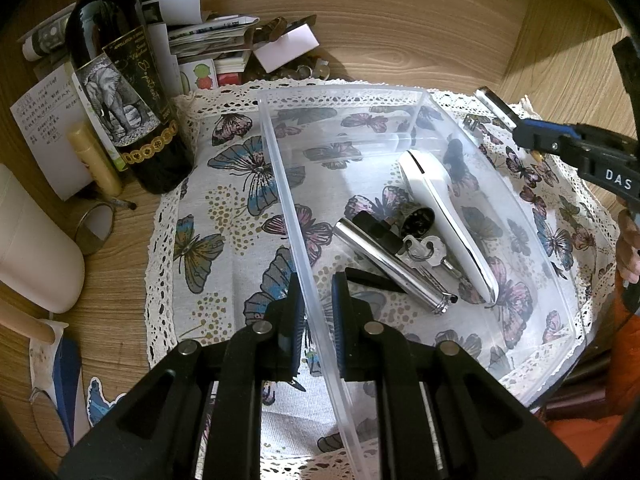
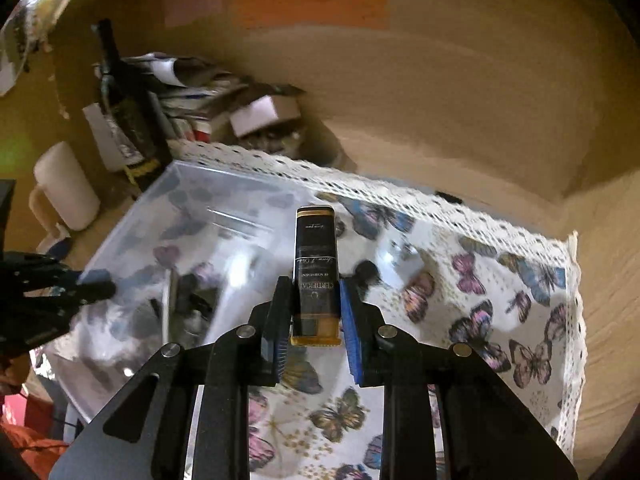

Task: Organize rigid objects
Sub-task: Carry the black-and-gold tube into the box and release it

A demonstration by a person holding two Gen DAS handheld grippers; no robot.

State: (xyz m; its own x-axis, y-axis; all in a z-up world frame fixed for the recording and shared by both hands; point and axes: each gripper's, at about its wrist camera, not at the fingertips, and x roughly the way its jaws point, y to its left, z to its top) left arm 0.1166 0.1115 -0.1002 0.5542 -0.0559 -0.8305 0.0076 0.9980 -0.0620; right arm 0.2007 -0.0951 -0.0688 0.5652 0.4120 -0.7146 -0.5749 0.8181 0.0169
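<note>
A clear plastic bin (image 1: 416,94) lies on a butterfly cloth. Inside it are a white handheld device (image 1: 444,208), a silver cylinder (image 1: 384,260), keys (image 1: 424,250) and a small dark round part (image 1: 420,216). My left gripper (image 1: 318,308) is shut on the bin's left wall (image 1: 288,200). My right gripper (image 2: 314,320) is shut on a black and gold rectangular case (image 2: 316,264), held above the cloth beside the bin (image 2: 176,184). In the left wrist view the right gripper (image 1: 532,136) hovers at the bin's far right with the case (image 1: 496,106) in it.
A dark wine bottle (image 1: 120,92) stands left of the cloth, with a paper pile (image 1: 208,36), a white mug (image 1: 32,248), a yellowish tube (image 1: 94,160) and a metal ring (image 1: 96,228). A small metal item (image 2: 404,256) lies on the cloth (image 2: 520,320).
</note>
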